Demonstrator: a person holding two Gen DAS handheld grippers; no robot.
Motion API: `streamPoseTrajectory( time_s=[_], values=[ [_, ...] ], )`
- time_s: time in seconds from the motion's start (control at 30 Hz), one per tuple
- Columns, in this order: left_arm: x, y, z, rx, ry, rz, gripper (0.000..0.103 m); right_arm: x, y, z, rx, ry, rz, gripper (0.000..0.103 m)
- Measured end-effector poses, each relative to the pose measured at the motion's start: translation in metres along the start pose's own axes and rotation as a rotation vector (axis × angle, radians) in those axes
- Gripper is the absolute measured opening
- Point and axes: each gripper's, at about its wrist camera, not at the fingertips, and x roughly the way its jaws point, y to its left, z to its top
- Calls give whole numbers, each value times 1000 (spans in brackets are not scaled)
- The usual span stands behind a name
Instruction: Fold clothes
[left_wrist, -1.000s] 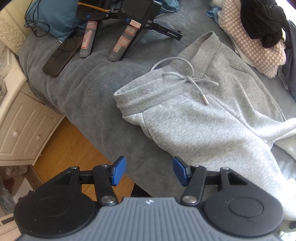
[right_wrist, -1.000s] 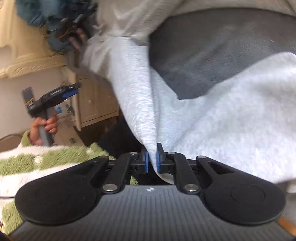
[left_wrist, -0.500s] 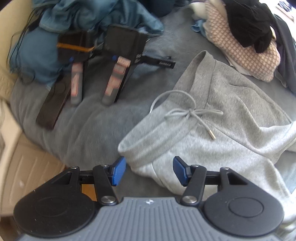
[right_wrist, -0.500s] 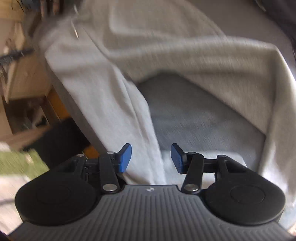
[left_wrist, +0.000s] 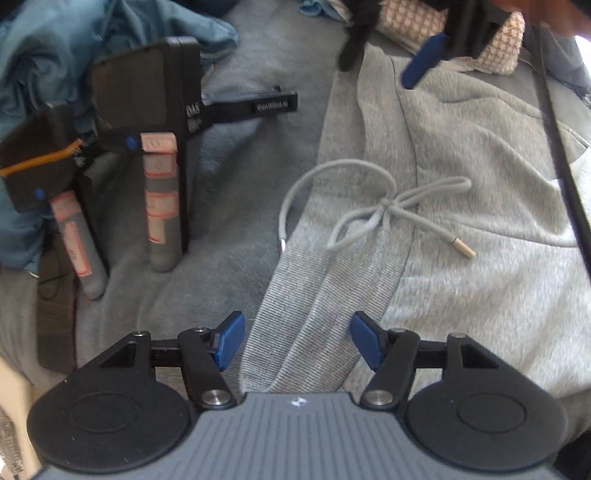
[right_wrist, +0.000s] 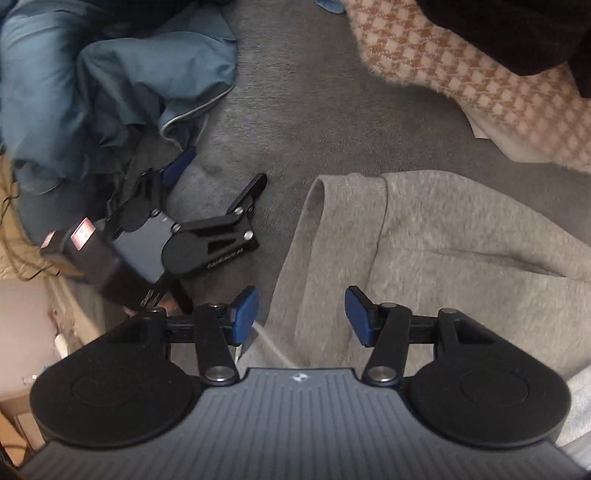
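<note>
Both grippers hang over the bed with their blue pads spread and nothing pinched. Left gripper (left_wrist: 297, 341) points steeply down at the near corner of the ribbed waistband (left_wrist: 314, 314) of the light grey fleece sweatpants (left_wrist: 480, 258), and the band lies between its pads without either pad pressing it; its jaws have just been opening a little further. Right gripper (right_wrist: 301, 314) has also just been opening, and it hovers above the far corner of the same waistband, cloth below the gap but not gripped.

These sweatpants lie flat on the dark grey plush blanket (left_wrist: 229, 177), waistband toward the spare black grippers (left_wrist: 147, 147) that rest on the blanket. Their grey drawstring (left_wrist: 388, 206) is tied in a loose bow, one metal-tipped end trailing across the front.

Fleece like this looks soft, limp and fairly light, with some bulk, so it should drape and sag rather than hold a crease. I would judge the doubled, ribbed waistband the firmest place to take hold, one corner for each gripper, keeping clear of the loose drawstring, which could snag. Beyond lie a pink-and-white checked knit (right_wrist: 480, 66) and crumpled blue cloth (right_wrist: 110, 74).
</note>
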Motion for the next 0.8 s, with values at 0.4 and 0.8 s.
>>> streamPoseTrajectory(
  time_s=[0.4,0.8],
  values=[
    [-12,-7,-15,176,-58,-170,26,39,10,21,79,21,-260,32],
    [2,-24,-6,267,-75,-146,15,48,14,32,-4,76,-291,28]
  ],
)
